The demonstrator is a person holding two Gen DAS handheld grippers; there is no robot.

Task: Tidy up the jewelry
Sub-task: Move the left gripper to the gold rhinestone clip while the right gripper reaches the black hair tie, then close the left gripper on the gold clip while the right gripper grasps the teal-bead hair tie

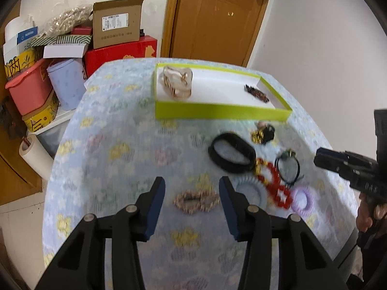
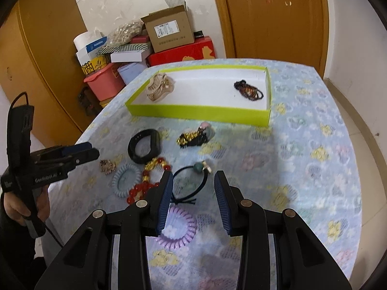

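Note:
A lime-green tray (image 1: 217, 114) (image 2: 198, 114) with a white floor holds a beige claw clip (image 1: 177, 82) (image 2: 159, 87) and a dark beaded hair tie (image 1: 256, 93) (image 2: 249, 90). In front of it lie a black band (image 1: 231, 155) (image 2: 144, 148), a gold-and-black piece (image 1: 262, 134) (image 2: 193, 137), a red bead bracelet (image 1: 273, 183) (image 2: 147, 178), a black hair tie with a green bead (image 1: 287, 166) (image 2: 193, 186), a blue coil tie (image 2: 125, 180) and a purple coil tie (image 1: 302, 199) (image 2: 177, 227). My left gripper (image 1: 192, 186) is open over a glittery hair clip (image 1: 196, 201) (image 2: 107, 166). My right gripper (image 2: 193, 178) is open above the black hair tie.
The table wears a pale blue flowered cloth (image 1: 116, 145) (image 2: 302, 157). Stacked boxes and a pink bin (image 1: 29, 89) (image 2: 104, 82) stand beyond its far left edge. A wooden door (image 1: 215, 17) (image 2: 275, 17) is behind.

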